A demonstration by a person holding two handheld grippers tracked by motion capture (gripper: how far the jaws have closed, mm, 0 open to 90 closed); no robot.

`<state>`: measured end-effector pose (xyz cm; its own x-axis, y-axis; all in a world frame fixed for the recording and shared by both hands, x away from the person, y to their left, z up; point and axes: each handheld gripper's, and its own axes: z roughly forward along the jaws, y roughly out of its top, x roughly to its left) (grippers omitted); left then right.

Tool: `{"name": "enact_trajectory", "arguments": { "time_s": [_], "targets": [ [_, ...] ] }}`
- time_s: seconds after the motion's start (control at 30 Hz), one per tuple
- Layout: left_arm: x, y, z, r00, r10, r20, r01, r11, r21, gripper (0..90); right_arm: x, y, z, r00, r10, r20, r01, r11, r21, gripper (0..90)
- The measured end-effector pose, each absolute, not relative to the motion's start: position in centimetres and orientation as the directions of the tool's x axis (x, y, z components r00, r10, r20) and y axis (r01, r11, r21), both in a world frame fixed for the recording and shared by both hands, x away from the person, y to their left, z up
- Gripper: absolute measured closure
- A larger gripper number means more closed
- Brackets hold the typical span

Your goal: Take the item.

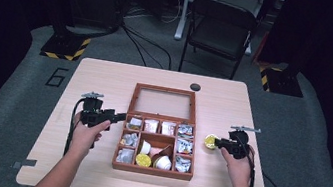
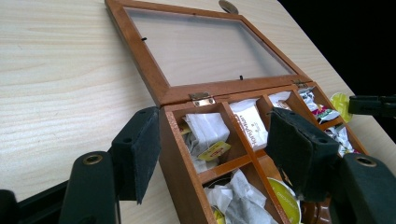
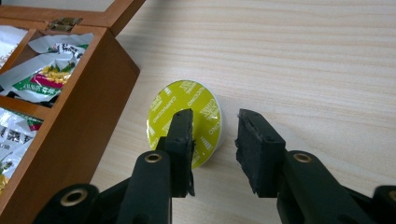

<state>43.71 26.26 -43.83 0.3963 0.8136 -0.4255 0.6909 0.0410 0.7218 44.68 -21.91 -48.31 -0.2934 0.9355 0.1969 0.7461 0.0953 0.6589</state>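
We have the right gripper [image 3: 212, 140] hovering low over a coffee capsule [image 3: 187, 119] with a yellow-green foil lid that sits on the table [image 1: 106, 79] just to the right of the wooden tea box [image 1: 152, 170], near its right wall but apart from it. In the right gripper view the jaws stand partly open and hold nothing: the left one overlaps the capsule's lid and the right one stands off its rim over bare wood, so the capsule lies a little ahead and off to the left of the gap. It is round, lid tilted toward us, with no long axis to line up on, so we judge any grip would have to close across its rim. In the high view the capsule [image 1: 210, 141] is just beyond the right gripper [image 1: 220, 143], well nearer our right hand than our left. Our left gripper [image 1: 120, 115] is at the box's left wall; in its own view the jaws stand wide open astride that wall, one outside, one above the compartments, clamping nothing that we can see. The glass-paned lid [image 2: 205, 46] lies folded back flat. The compartments hold tea sachets [image 2: 250, 123] and more capsules [image 1: 143, 160]. The box's right wall, close by the capsule, is what we would watch.
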Motion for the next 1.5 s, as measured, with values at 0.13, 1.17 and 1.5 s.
{"name": "enact_trajectory", "arguments": {
  "time_s": [0.13, 1.17, 1.5],
  "targets": [
    [43.7, 26.4, -43.9, 0.394, 0.814, -0.427, 0.693, 0.042, 0.720, 34.9, 44.7, -21.9, -48.3, -0.295, 0.933, 0.205, 0.749, 0.092, 0.656, 63.0],
    [46.3, 25.0, -43.6, 0.403, 0.843, -0.357, 0.687, -0.022, 0.726, 33.3, 46.5, -17.0, -42.4, -0.451, 0.875, 0.178, 0.668, 0.199, 0.717, 38.6],
    [47.5, 24.2, -43.7, 0.414, 0.832, -0.369, 0.699, -0.032, 0.714, 34.4, 47.7, -15.2, -41.5, -0.491, 0.849, 0.195, 0.659, 0.216, 0.721, 38.6]
  ]
}}
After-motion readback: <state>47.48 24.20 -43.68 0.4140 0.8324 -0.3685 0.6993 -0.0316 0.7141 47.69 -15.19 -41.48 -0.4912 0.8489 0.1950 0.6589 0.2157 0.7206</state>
